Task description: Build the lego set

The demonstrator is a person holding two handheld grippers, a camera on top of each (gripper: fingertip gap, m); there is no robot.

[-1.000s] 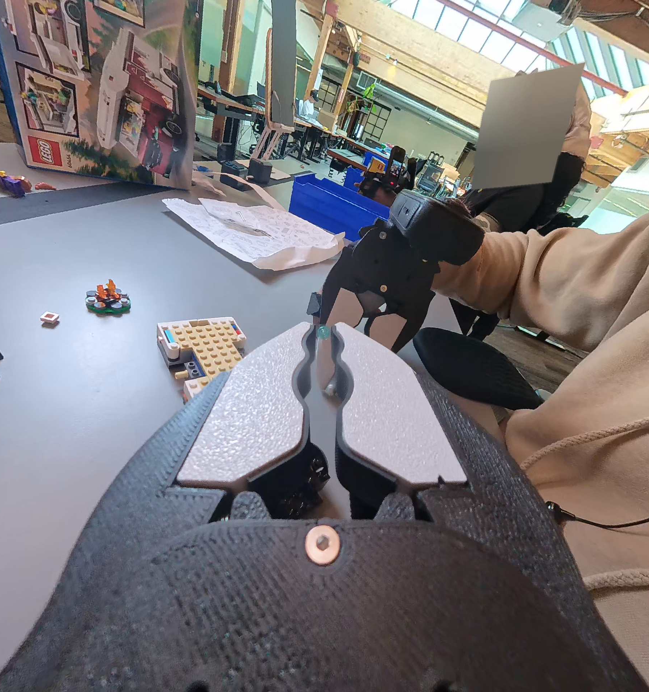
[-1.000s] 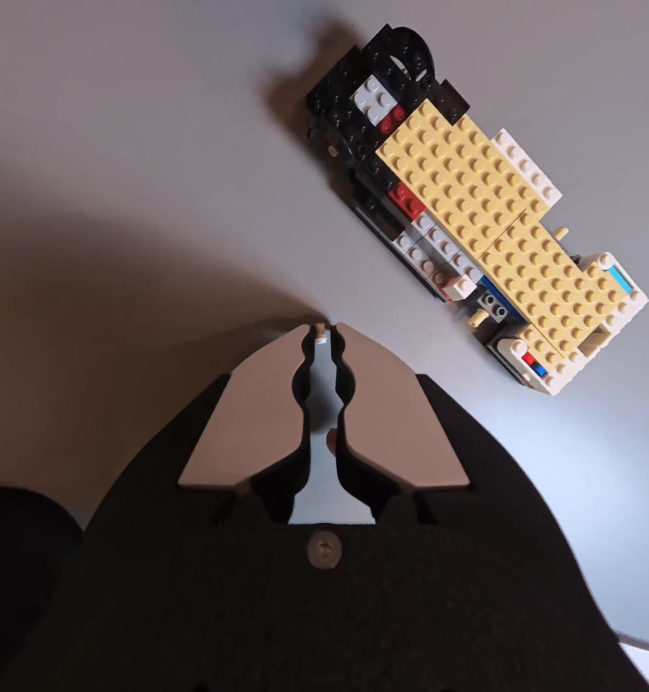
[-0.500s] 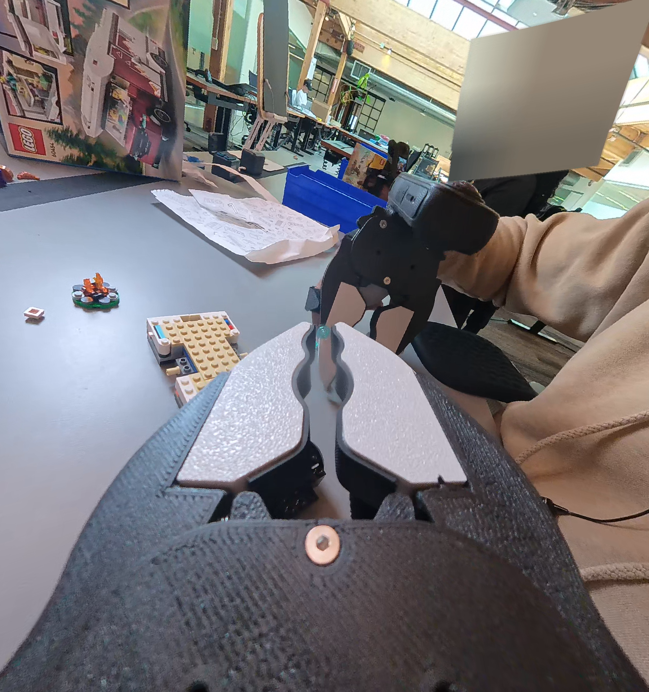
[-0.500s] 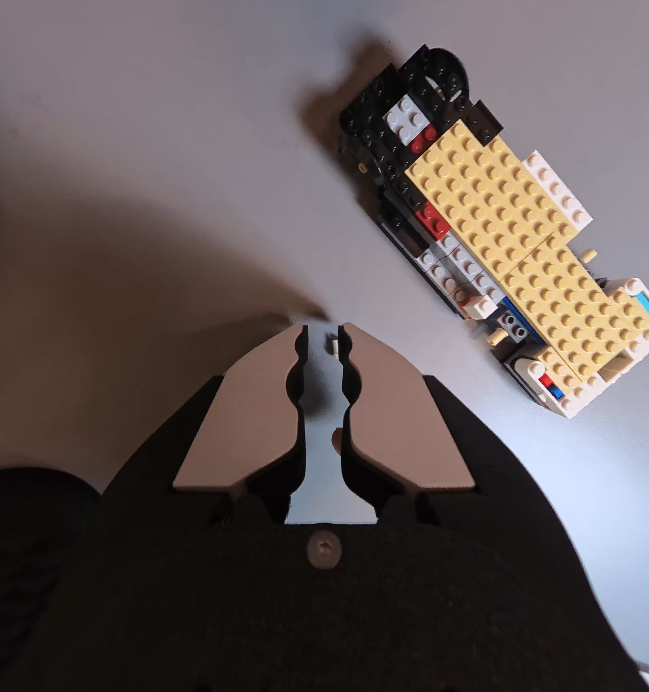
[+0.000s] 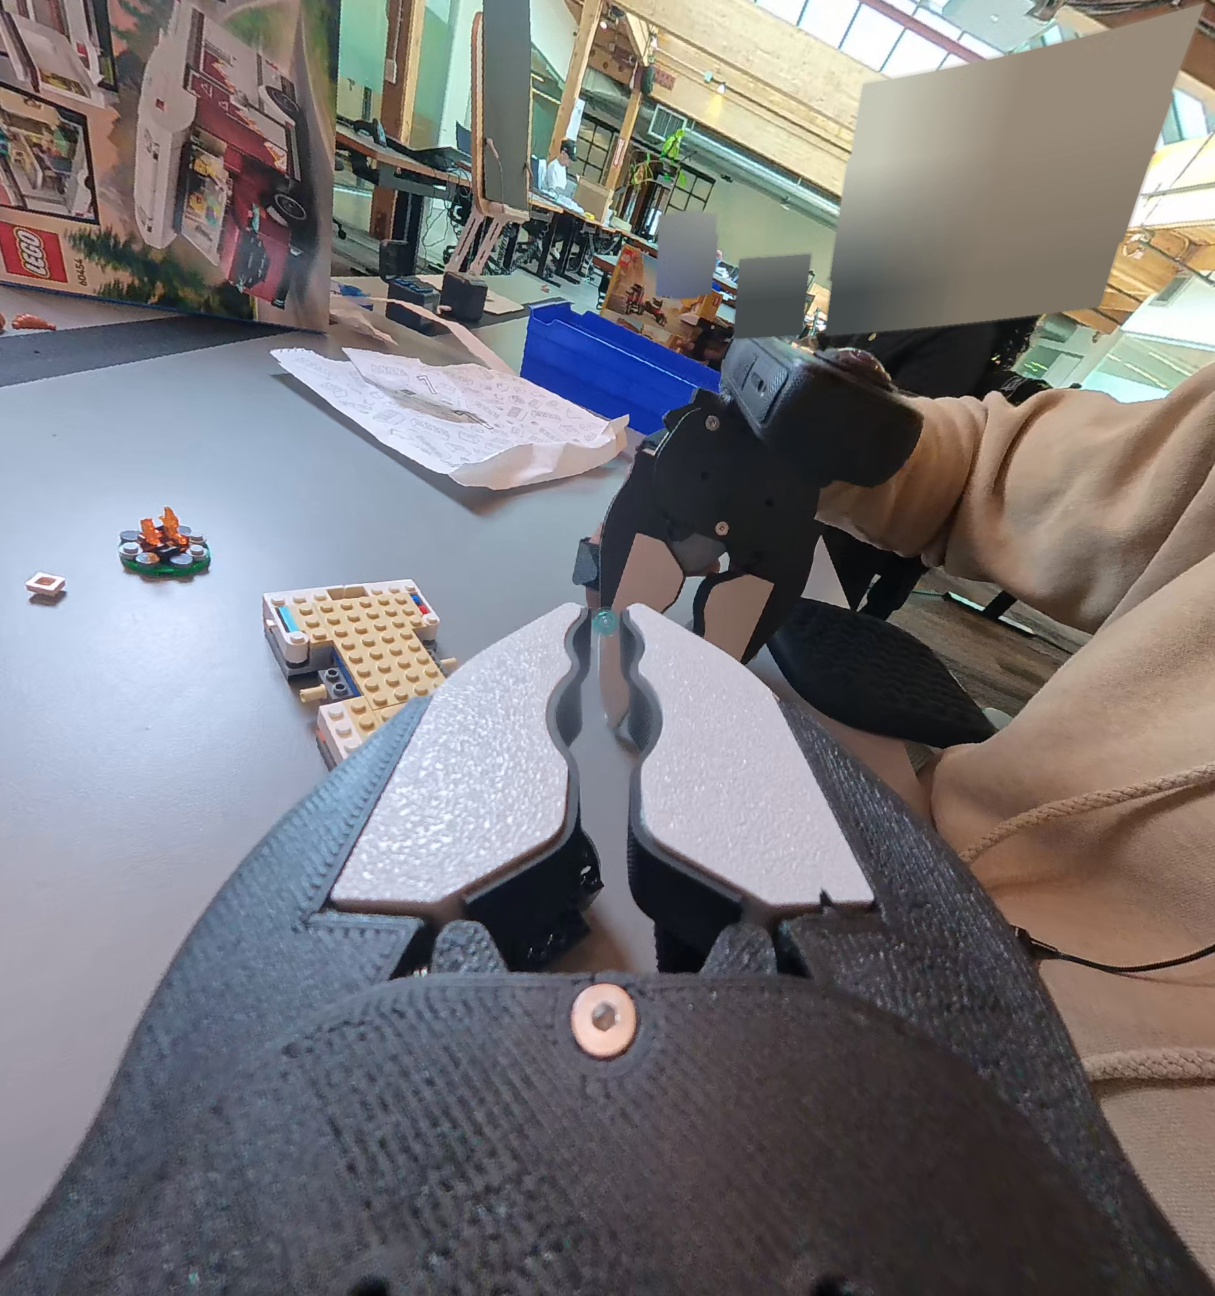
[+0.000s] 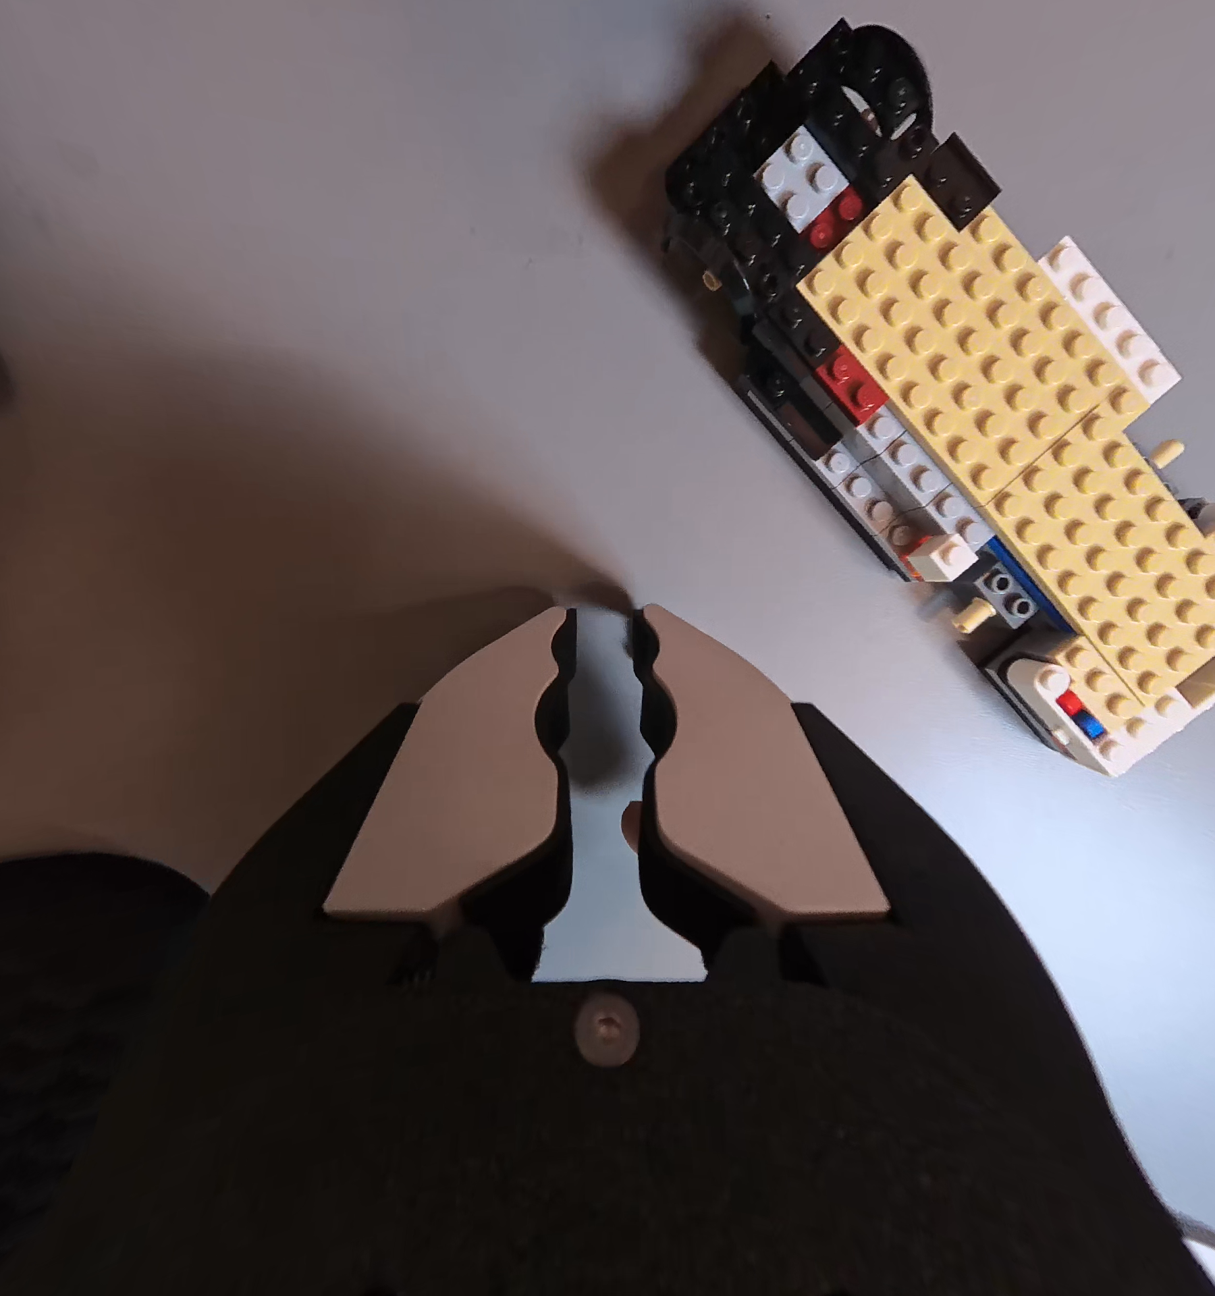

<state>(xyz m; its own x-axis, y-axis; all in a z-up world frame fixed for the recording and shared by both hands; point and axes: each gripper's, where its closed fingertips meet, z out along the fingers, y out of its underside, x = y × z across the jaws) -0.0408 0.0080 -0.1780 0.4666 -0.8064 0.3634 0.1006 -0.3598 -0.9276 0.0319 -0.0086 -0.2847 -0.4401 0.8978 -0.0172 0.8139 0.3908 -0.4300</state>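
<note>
My left gripper (image 5: pixel 603 621) is shut on a small clear teal round stud (image 5: pixel 603 623) pinched at its fingertips, held above the grey table (image 5: pixel 170 771). My right gripper (image 6: pixel 605 611) points down at the table; its jaws stand apart with only bare table between the pads. It also shows in the left wrist view (image 5: pixel 689 617), just beyond my left fingertips. A brick build with tan plates, black, white and red parts (image 6: pixel 976 393) lies to the right of my right gripper; in the left wrist view the build (image 5: pixel 366 645) lies to the left of my left fingers.
A small campfire model (image 5: pixel 163 543) and a white tile (image 5: pixel 46 582) lie at the left. A printed paper bag (image 5: pixel 450 421), a toy box (image 5: pixel 156 154) and a blue bin (image 5: pixel 605 358) stand farther back. A beige sleeve (image 5: pixel 1046 477) and black chair seat (image 5: pixel 864 687) are at right. Tip to tip, the grippers are about 12 cm apart.
My right jaws opened and let go of a small tan piece held at their tips; it no longer shows between them. My left gripper kept its hold on the teal stud.
</note>
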